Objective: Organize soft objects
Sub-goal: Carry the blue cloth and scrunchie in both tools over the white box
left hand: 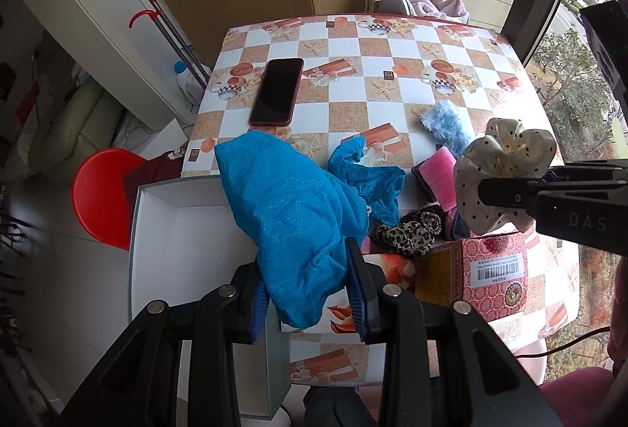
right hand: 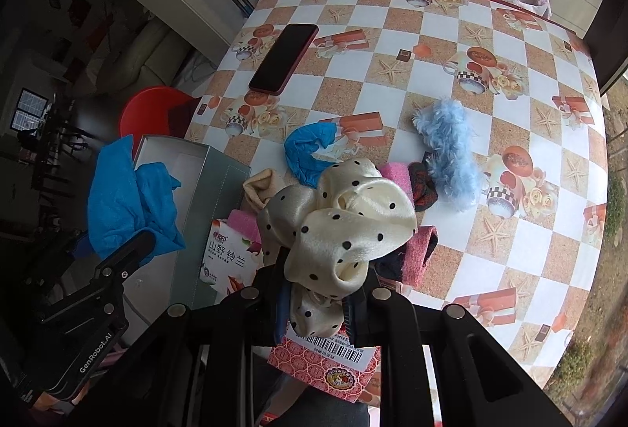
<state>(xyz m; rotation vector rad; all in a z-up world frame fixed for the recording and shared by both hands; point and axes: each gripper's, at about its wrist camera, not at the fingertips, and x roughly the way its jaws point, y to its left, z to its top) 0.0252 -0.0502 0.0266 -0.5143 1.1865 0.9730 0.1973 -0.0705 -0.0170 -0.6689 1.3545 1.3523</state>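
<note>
Right wrist: "GenRobot.AI" on left gripper (right hand: 117,246)

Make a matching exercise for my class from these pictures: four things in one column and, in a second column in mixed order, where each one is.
Things:
1. Large blue textured cloth
2. Cream satin scrunchie with black dots
3. Dark phone in a red case
4. Fluffy light-blue scrunchie

Places:
A. Flat on the checked tablecloth, far left side
B. Held in the right gripper
C. Held in the left gripper
D. On the tablecloth, beside a pink sponge

Pairs: 1-C, 2-B, 3-A, 4-D
</note>
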